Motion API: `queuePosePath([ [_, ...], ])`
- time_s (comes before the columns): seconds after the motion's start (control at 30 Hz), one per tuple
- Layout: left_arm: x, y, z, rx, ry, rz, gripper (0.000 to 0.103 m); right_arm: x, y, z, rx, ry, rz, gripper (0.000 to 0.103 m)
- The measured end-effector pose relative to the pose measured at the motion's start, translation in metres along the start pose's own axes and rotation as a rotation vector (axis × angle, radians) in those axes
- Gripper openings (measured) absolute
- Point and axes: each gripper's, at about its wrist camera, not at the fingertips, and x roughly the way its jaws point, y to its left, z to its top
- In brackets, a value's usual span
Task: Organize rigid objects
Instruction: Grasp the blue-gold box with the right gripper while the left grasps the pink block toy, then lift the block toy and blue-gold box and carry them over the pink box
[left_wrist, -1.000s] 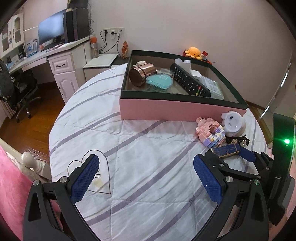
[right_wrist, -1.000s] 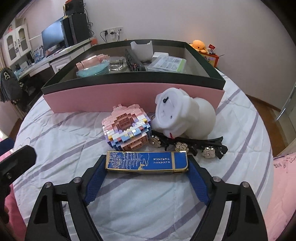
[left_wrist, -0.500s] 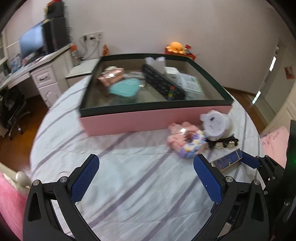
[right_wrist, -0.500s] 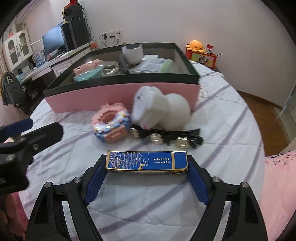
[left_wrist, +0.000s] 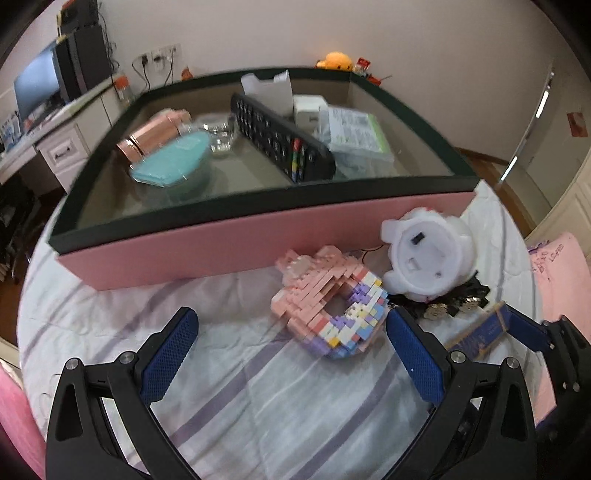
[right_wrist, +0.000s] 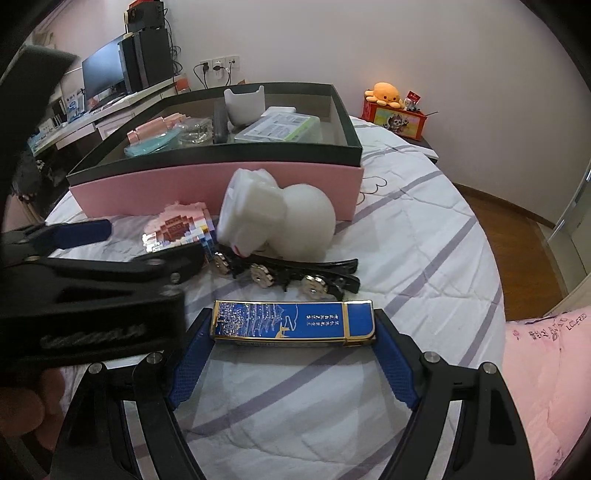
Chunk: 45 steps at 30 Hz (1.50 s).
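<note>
My right gripper is shut endwise on a blue and gold flat box, held just above the striped bedcover. My left gripper is open and empty, its right finger beside a pink and pastel brick model. In the right wrist view the left gripper crosses the left side, in front of the brick model. A white toy figure lies on its side against the pink storage box. A black hair clip with gold flowers lies between the figure and the blue box.
The storage box holds a black remote, a copper jar, a teal dish and a green packet. A pink pillow lies at the right. A desk with a monitor stands beyond the bed.
My left gripper has swung right and nearer to the brick model, and now shows large in the right wrist view. The right gripper keeps its hold on the blue box and has drifted slightly.
</note>
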Motion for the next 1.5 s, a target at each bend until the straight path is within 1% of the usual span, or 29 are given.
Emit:
queuePosePath([
  [0.03, 0.005, 0.000, 0.001, -0.005, 0.007, 0.003, 0.103, 0.000, -0.001, 0.001, 0.002, 0.000, 0.002, 0.083],
  [0.1, 0.006, 0.001, 0.002, -0.013, -0.007, 0.004, 0.101, 0.001, -0.003, 0.002, 0.001, 0.000, 0.007, 0.083],
  [0.17, 0.005, 0.002, 0.002, -0.015, -0.019, 0.001, 0.093, 0.002, -0.002, 0.002, 0.000, 0.000, 0.009, 0.083],
  [0.23, 0.003, 0.004, 0.001, -0.007, -0.038, 0.010, 0.069, 0.002, -0.002, 0.002, 0.001, -0.001, 0.011, 0.083],
  [0.27, 0.002, 0.005, 0.002, -0.004, -0.043, 0.010, 0.068, 0.002, -0.002, 0.002, 0.002, -0.001, 0.012, 0.083],
  [0.33, 0.001, 0.009, 0.002, -0.014, -0.047, -0.016, 0.068, 0.002, -0.001, 0.002, 0.003, -0.001, 0.014, 0.083],
  [0.5, -0.007, 0.011, -0.006, -0.020, -0.060, -0.036, 0.068, -0.001, -0.001, 0.002, 0.008, -0.005, 0.017, 0.083],
  [0.63, -0.017, 0.016, -0.011, -0.030, -0.071, -0.031, 0.068, -0.004, 0.003, 0.003, 0.005, -0.010, 0.024, 0.083],
  [0.83, -0.043, 0.028, -0.017, -0.054, -0.106, -0.028, 0.068, -0.020, 0.013, 0.006, 0.000, -0.034, 0.046, 0.083],
  [1.03, -0.075, 0.044, -0.013, -0.080, -0.161, -0.036, 0.068, -0.045, 0.021, 0.018, 0.000, -0.075, 0.099, 0.083],
  [1.13, -0.091, 0.052, -0.007, -0.087, -0.193, -0.033, 0.068, -0.057, 0.024, 0.031, -0.004, -0.105, 0.122, 0.083],
  [1.23, -0.103, 0.060, 0.006, -0.090, -0.224, -0.034, 0.068, -0.063, 0.024, 0.050, -0.012, -0.131, 0.140, 0.083],
  [1.4, -0.116, 0.071, 0.039, -0.084, -0.280, -0.023, 0.068, -0.069, 0.021, 0.091, -0.027, -0.189, 0.157, 0.083],
  [1.5, -0.113, 0.073, 0.060, -0.071, -0.289, -0.024, 0.068, -0.066, 0.020, 0.114, -0.046, -0.211, 0.158, 0.083],
])
